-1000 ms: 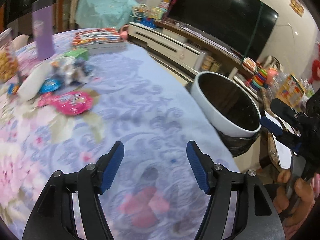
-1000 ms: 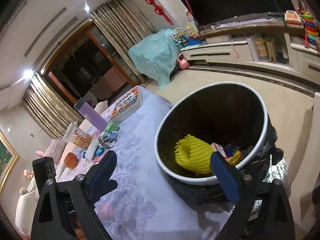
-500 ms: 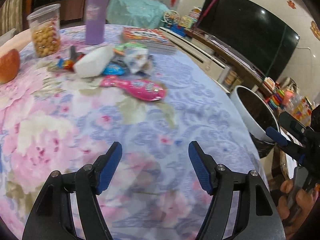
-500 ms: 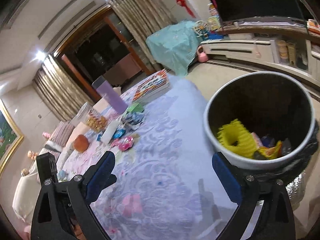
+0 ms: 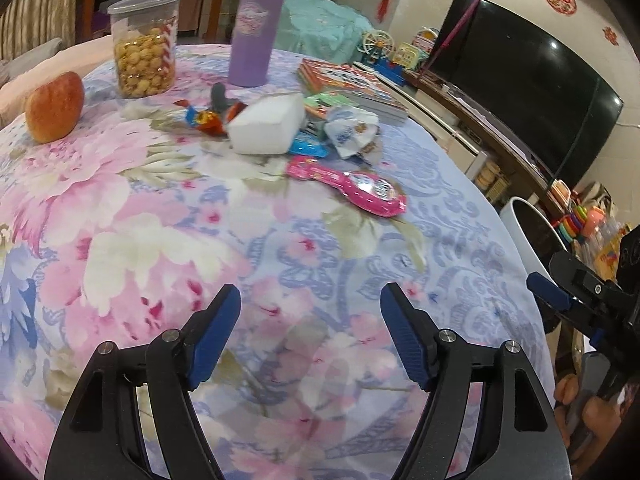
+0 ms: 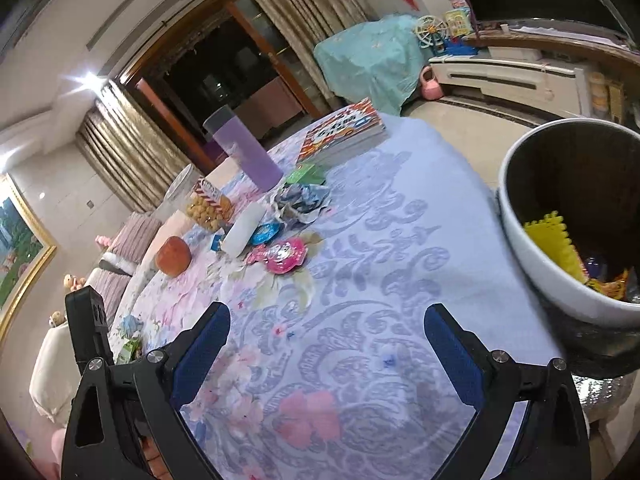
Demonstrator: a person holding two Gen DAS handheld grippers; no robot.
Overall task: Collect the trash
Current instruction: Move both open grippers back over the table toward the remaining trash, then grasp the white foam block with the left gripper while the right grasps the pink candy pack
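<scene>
A pile of trash lies mid-table: a pink wrapper (image 5: 352,186) (image 6: 282,258), a crumpled white-blue wrapper (image 5: 352,130) (image 6: 302,200), a blue wrapper (image 5: 308,148), candy wrappers (image 5: 206,118) and a white foam block (image 5: 268,126) (image 6: 244,230). The white trash bin (image 6: 536,256) (image 5: 520,228) stands off the table's right edge and holds yellow foam net (image 6: 554,244) and wrappers. My left gripper (image 5: 310,336) is open and empty over the near tablecloth. My right gripper (image 6: 328,354) is open and empty above the table, left of the bin.
A floral tablecloth (image 5: 120,220) covers the table. At the back stand an apple (image 5: 54,106), a snack jar (image 5: 144,46), a purple bottle (image 5: 256,24) and books (image 5: 352,88). A TV (image 5: 520,80) and cabinet lie beyond the bin.
Both grippers have swung left, away from the bin and toward the trash pile, which now sits nearer the centre of both views. Both stayed open and empty.
</scene>
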